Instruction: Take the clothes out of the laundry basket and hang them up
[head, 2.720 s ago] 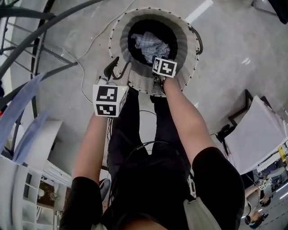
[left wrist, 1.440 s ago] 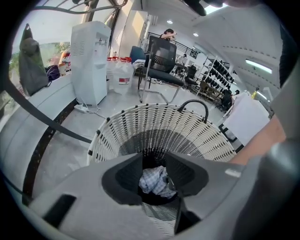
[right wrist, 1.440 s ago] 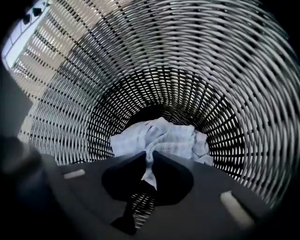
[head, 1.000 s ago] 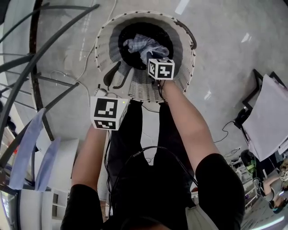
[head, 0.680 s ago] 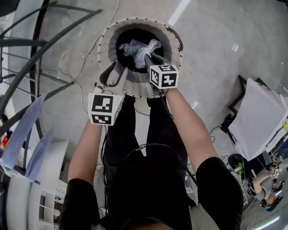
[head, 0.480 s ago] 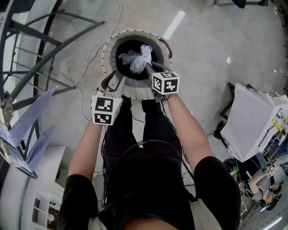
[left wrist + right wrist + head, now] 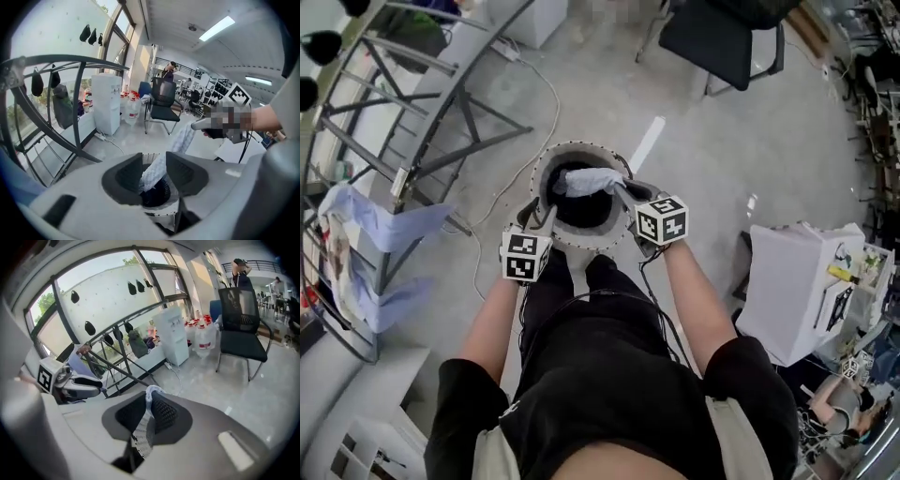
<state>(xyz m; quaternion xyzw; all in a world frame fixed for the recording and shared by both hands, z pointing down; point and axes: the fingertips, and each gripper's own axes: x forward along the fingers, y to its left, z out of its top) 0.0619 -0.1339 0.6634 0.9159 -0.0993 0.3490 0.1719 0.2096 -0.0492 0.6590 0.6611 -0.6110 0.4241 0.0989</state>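
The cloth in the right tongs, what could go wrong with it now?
The right tongs pinch only a thin edge of the cloth, so it might slip and drop back into the basket. Its lower end hangs inside the basket, so it could catch on the rim. The left tongs are open and hold nothing, so nothing backs up that one grip.

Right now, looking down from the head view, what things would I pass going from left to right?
Blue clothes on the rack → left gripper → laundry basket → right gripper, holding a pale checked garment → white box.
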